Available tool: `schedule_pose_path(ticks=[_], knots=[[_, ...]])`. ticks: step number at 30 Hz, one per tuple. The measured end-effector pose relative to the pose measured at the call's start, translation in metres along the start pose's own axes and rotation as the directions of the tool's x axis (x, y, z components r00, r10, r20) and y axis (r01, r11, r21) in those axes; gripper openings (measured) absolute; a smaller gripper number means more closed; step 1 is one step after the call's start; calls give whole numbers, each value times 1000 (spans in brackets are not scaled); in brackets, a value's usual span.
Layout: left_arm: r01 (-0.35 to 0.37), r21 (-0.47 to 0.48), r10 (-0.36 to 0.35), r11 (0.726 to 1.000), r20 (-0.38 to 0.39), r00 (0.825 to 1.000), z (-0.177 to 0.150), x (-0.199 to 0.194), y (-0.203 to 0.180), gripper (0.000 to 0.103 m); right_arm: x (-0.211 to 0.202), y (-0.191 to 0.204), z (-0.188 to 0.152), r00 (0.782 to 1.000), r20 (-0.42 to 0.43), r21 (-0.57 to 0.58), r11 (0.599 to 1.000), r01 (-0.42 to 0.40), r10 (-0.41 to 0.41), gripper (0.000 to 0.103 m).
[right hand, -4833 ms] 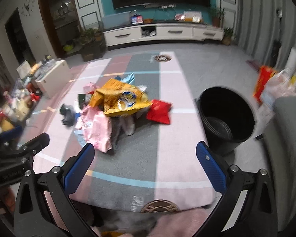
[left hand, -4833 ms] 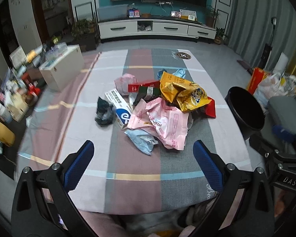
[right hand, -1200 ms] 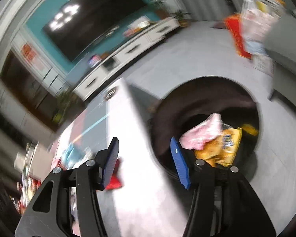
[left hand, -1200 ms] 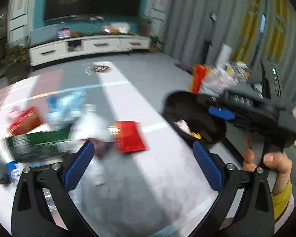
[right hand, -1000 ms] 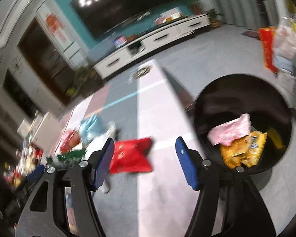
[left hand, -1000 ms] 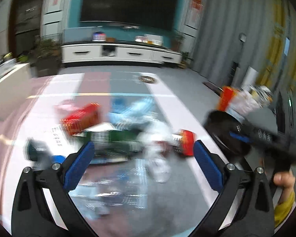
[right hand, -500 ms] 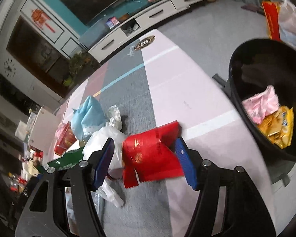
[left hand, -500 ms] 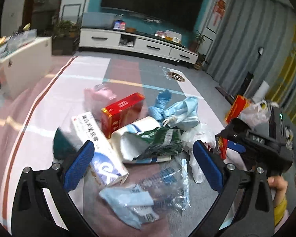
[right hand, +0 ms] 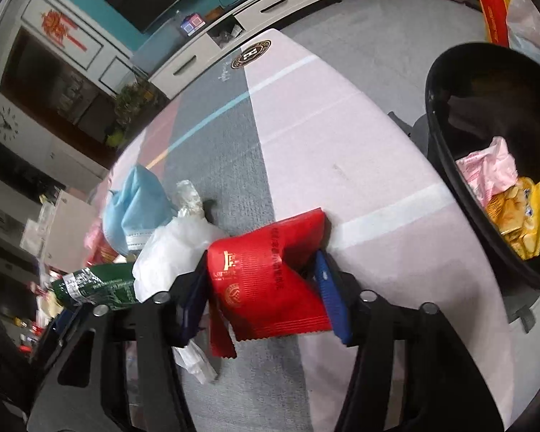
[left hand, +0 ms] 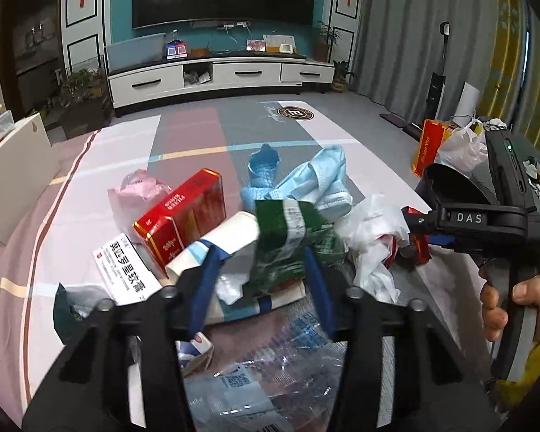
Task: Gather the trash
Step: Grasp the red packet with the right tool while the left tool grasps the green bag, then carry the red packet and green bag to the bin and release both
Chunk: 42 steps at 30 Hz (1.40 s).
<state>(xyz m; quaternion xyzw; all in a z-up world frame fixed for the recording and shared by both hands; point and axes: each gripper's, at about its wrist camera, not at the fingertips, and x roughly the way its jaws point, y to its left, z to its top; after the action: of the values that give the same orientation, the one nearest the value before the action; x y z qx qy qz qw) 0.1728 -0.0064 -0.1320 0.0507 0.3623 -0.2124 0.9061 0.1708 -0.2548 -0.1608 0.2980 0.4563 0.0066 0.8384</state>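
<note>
Gripping red wrapper [right hand: 266, 280], right claw [right hand: 261, 297]; left claw [left hand: 257, 288] closing round green packet [left hand: 291, 237]; black bin [right hand: 450, 151] at 3 o'clock holds pink bag [right hand: 489, 171], yellow chip bag [right hand: 518, 219].

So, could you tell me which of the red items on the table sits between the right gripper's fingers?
The flat red foil wrapper, not the rigid red box farther left in the pile.
</note>
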Motion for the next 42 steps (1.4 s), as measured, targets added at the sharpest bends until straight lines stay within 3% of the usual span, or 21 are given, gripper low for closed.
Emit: schedule_pose_path(ticks=[2, 4, 11, 21, 30, 33, 42], knots=[[7, -7, -7, 1000, 2, 1000, -1, -4, 0, 26, -2, -1, -2, 1000, -3, -6, 1000, 2, -2, 50], [33, -16, -33, 999, 7, 999, -2, -7, 0, 17, -4, -1, -3, 1000, -4, -8, 1000, 5, -5, 47], [110, -52, -109, 993, 23, 994, -8, -19, -4, 6, -17, 0, -7, 1000, 25, -22, 1000, -6, 7, 41], [148, -64, -141, 987, 103, 985, -10, -60, -7, 4, -58, -7, -9, 989, 112, -9, 995, -95, 95, 41], [186, -16, -176, 982, 252, 951, 4, -113, -30, 4, -92, -27, -3, 973, 211, 20, 995, -95, 89, 41], [182, 10, -179, 983, 249, 952, 9, -107, -52, 4, -103, -39, -3, 969, 237, 36, 997, -74, 63, 41], [292, 70, -300, 954, 152, 942, 36, -58, -125, 5, -136, -89, 2, 950, 309, 107, 994, 6, -39, 41]])
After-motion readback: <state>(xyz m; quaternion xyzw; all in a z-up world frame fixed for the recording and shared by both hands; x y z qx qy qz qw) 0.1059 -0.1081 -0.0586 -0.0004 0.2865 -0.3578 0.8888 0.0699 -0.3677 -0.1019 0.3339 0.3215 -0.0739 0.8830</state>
